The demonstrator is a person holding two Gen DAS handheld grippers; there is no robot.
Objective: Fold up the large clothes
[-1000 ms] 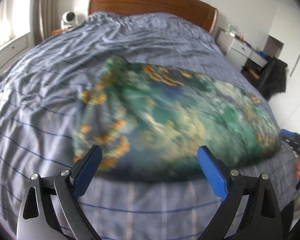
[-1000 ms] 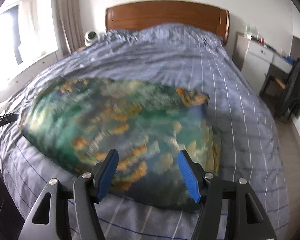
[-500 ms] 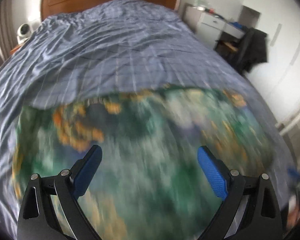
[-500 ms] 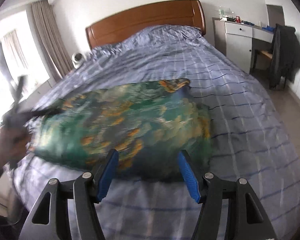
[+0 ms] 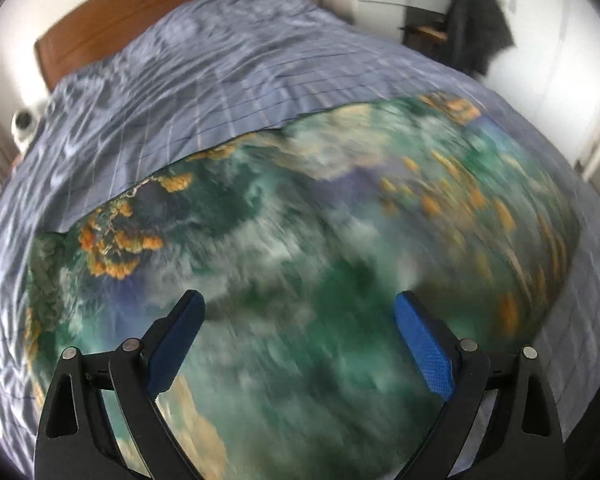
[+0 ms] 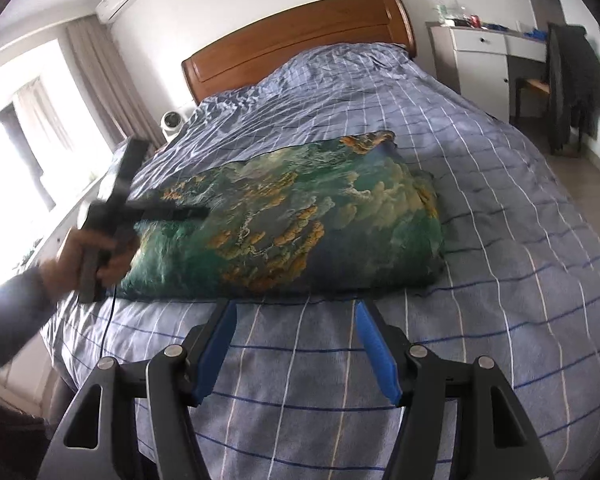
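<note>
Lying folded on the bed point(image 6: 500, 184), the garment point(image 6: 300, 220) awaits another fold; left gripper point(image 5: 300, 340) and right gripper point(image 6: 296, 344) hover wide open, empty.

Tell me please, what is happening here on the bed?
A person is folding a large green printed garment that lies on a bed with a blue checked cover. The left gripper is open and hovers right over the garment's left part, gripping nothing. The right gripper is also open and empty, held back over the bare cover at the near side of the bed. The garment looks already folded into a thick rectangle. The left wrist view is blurred.
</note>
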